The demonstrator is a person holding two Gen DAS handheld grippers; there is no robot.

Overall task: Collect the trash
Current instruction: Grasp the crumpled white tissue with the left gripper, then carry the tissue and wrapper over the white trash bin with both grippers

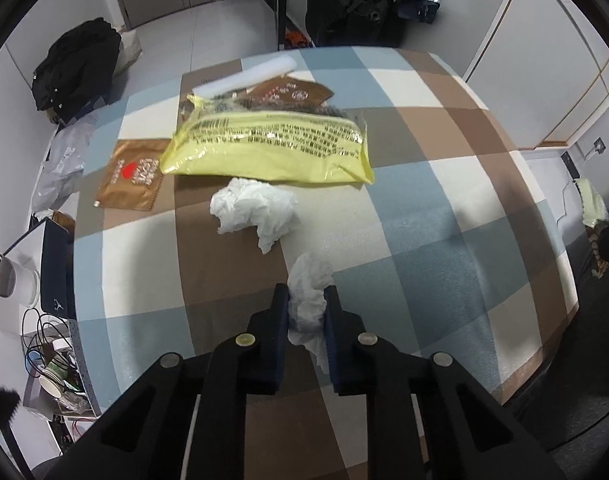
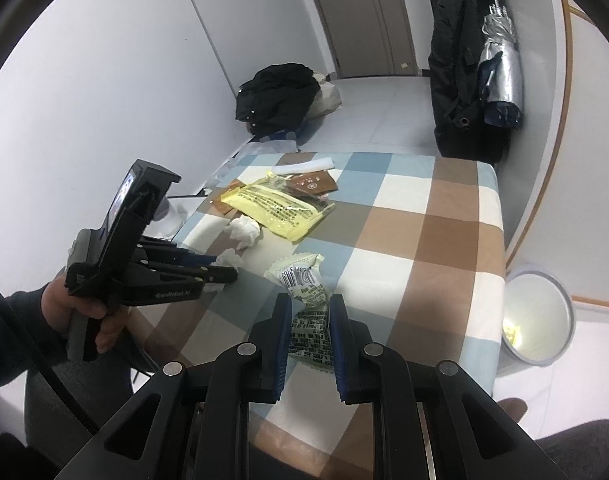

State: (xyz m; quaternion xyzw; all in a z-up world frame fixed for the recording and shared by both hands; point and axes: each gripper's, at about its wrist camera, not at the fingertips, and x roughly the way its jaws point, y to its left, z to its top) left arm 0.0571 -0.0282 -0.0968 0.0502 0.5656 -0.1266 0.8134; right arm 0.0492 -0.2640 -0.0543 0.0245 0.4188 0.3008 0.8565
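My left gripper [image 1: 306, 300] is shut on a small crumpled white tissue [image 1: 310, 280], whose ends stick out past the pads over the checked table [image 1: 444, 200]. The right wrist view shows that same gripper [image 2: 226, 268] from the side, a hand holding it, white tissue [image 2: 228, 258] at its tips. My right gripper [image 2: 311, 308] is shut on a pale green snack wrapper [image 2: 304, 276] with a barcode. A bigger crumpled tissue [image 1: 254, 210] lies farther on, then a large yellow bag [image 1: 272, 144] and brown packets [image 1: 130, 180].
A round bin [image 2: 540, 320] with a light liner stands on the floor right of the table. Left of the table are a cup holder, cables and paper cups [image 1: 52, 380]. Black clothing [image 1: 76, 68] sits on the floor beyond, and coats hang at the back.
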